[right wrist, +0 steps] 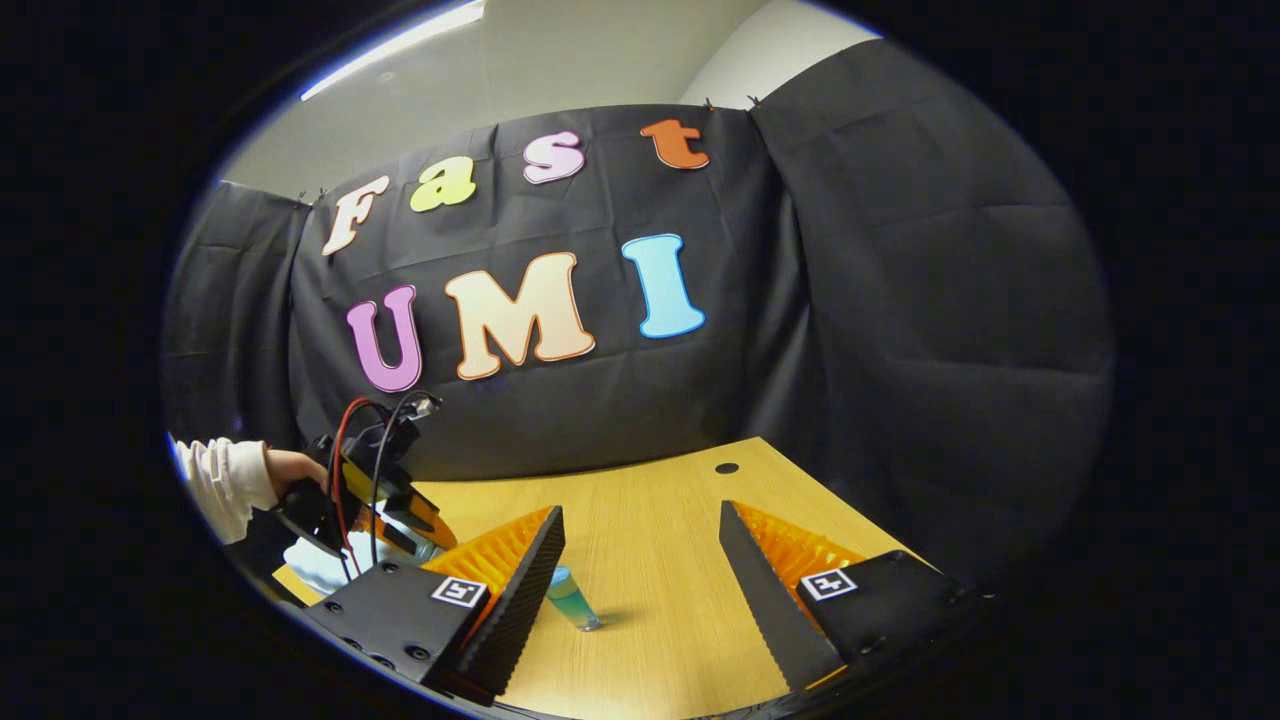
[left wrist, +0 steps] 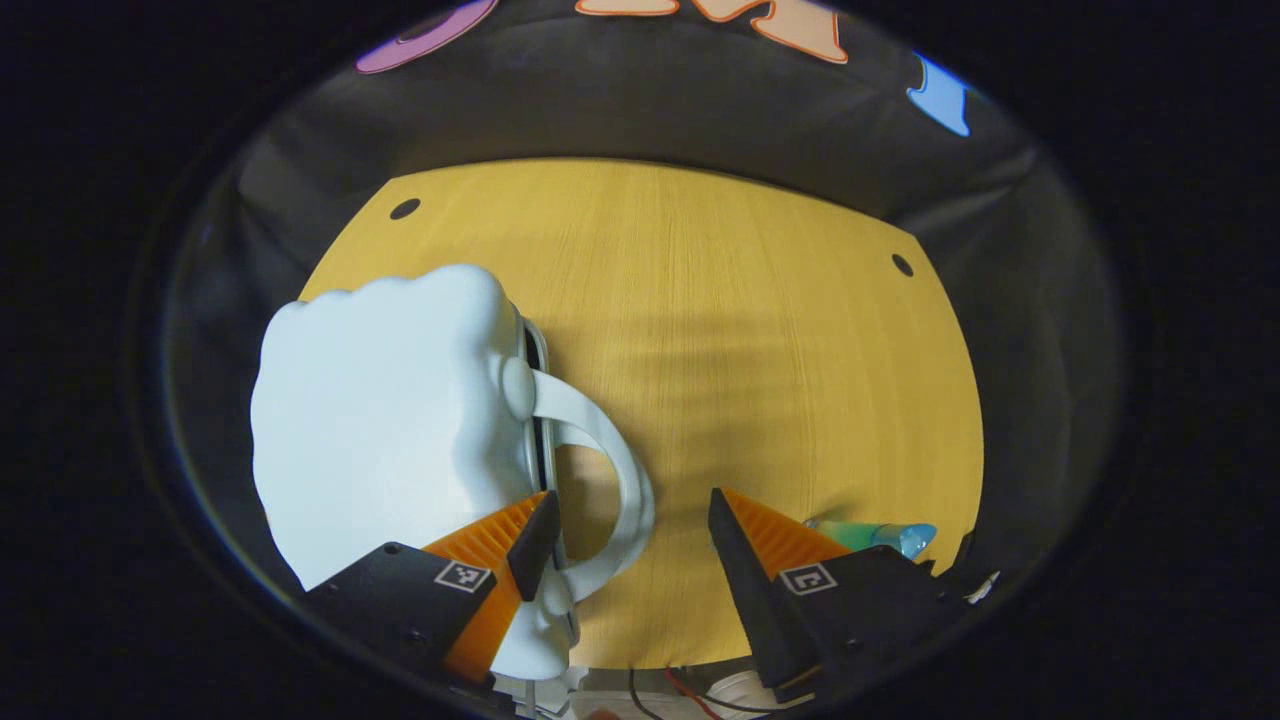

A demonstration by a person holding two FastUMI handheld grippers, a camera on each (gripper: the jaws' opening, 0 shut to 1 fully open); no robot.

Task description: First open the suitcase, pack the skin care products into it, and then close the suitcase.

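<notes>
The wooden table [left wrist: 700, 330] takes up most of the left gripper view, with 2 small dark holes near its far corners and the black booth cloth [right wrist: 900, 300] draped behind it. On the table's left part sits the suitcase [left wrist: 385, 430], a pale, lumpy, cloud-shaped shell seen from above, shut as far as the seam along its right edge shows. Its looped handle [left wrist: 615, 470] arches out to the right from that seam.

The left gripper [left wrist: 630, 530] hangs just over the handle with its 2 fingers spread wide. The left finger lies over the seam and the handle's lower root, hiding that part, while the right finger is over bare wood well clear of the loop. Nothing is pinched between them.

A small teal skin care bottle [left wrist: 880, 537] lies on the table just past the right finger, partly covered by it. In the right gripper view the same bottle [right wrist: 570, 595] rests beside the right gripper's left finger.

The right gripper [right wrist: 640, 570] is held above the table, fingers wide apart and holding nothing. Beyond it a hand [right wrist: 295, 470] in a light sleeve [right wrist: 225, 485] grips the left gripper's body, from which red and black wires [right wrist: 355, 470] loop up; a pale patch below it is probably the suitcase.
</notes>
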